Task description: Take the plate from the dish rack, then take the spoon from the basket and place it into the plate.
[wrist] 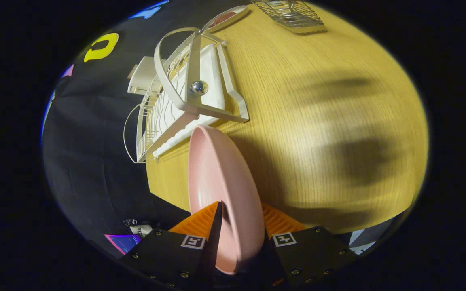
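Note:
A pink plate (221, 178) stands on edge between my orange fingers (200, 221), which press on its rim from both sides. My gripper (239, 220) is shut on it and holds it in the air above the wooden table (318, 121). The white dish rack (184, 105) lies beyond the plate, its slots bare. Further off at the table's far side stands a wire basket (291, 14); I cannot make out the spoon in it.
A small oval dish (225, 18) with something reddish in it sits beyond the rack, next to the basket. A white box (142, 74) lies behind the rack. Shadows fall across the wide bare tabletop beside the plate.

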Available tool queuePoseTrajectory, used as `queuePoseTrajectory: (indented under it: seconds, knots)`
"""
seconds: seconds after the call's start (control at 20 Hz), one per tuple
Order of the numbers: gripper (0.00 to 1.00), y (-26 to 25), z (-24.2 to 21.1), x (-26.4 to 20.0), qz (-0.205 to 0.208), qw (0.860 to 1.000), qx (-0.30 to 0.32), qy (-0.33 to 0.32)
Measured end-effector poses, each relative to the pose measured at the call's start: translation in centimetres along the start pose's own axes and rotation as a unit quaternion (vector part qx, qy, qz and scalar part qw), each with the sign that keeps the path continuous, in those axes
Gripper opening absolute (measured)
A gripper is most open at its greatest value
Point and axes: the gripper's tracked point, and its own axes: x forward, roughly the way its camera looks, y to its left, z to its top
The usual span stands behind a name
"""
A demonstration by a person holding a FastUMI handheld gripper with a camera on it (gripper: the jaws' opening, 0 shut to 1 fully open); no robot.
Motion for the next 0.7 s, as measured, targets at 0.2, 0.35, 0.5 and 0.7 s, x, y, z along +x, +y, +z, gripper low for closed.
queuePoseTrajectory:
  seconds: [0.2,0.35,0.5,0.7]
  knots:
    - [0.51,-0.9,0.5,-1.1,-0.014,1.0,-0.005,-0.007]
    - [0.51,-1.7,1.9,-2.3,-0.028,0.999,-0.009,-0.036]
    - [0.51,-2.1,3.5,-4.2,-0.035,0.997,-0.008,-0.069]
    - [0.51,-2.8,5.9,-6.7,-0.047,0.991,-0.004,-0.121]
